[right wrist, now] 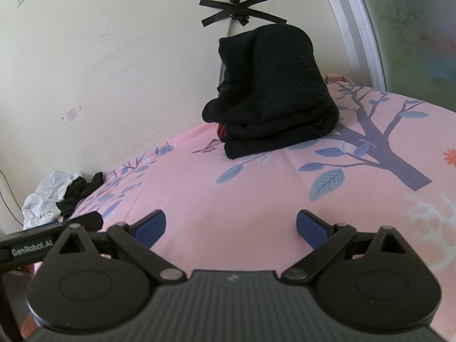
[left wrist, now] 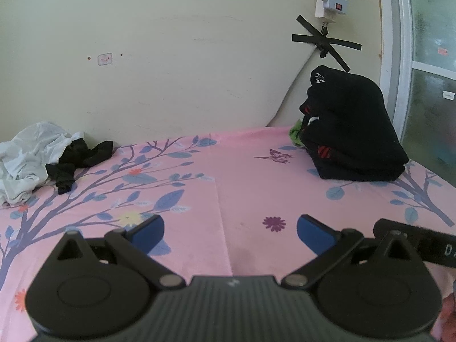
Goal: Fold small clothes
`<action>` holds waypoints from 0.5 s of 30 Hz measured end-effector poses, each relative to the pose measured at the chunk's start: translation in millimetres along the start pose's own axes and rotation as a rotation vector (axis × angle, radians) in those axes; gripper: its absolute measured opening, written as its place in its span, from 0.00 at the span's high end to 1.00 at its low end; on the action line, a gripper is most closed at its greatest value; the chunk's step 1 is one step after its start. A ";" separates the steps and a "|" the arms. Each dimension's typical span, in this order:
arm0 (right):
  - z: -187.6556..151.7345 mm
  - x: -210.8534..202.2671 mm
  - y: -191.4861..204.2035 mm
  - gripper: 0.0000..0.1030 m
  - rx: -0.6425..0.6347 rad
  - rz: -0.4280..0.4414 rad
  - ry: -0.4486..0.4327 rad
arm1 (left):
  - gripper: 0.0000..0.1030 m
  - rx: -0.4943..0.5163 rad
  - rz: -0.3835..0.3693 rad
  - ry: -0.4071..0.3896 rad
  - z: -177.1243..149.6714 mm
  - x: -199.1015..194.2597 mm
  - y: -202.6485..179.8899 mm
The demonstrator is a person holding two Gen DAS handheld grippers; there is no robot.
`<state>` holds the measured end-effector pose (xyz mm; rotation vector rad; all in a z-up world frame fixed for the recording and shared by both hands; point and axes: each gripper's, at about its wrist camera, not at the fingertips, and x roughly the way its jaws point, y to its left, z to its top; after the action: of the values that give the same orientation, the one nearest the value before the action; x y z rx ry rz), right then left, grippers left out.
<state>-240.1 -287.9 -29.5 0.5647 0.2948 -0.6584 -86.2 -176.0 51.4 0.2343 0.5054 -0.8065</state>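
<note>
Black tongs [left wrist: 230, 232], blue pads [left wrist: 315, 233]

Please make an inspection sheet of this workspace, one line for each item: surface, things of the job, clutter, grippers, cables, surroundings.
Surface: pink floral bed sheet, bare in the middle.
Job's things: folded black stack at the far right by the wall; unfolded pile at the far left, white garment with black garment lying against it.
Clutter: green cloth half hidden behind the stack.
Grippers: left gripper open, empty, above the sheet; right gripper open, empty.
Cables: cable taped to the wall with black tape, running from a power strip.
Surroundings: cream wall; frosted window on the right.
</note>
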 end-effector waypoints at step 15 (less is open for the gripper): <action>-0.4 -0.8 0.5 0.11 0.001 -0.002 -0.001 | 0.00 0.004 -0.018 -0.005 -0.1 -0.7 1.1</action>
<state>-240.3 -286.9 -29.3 0.5653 0.2945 -0.6606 -85.8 -174.8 51.8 0.2317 0.5023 -0.8253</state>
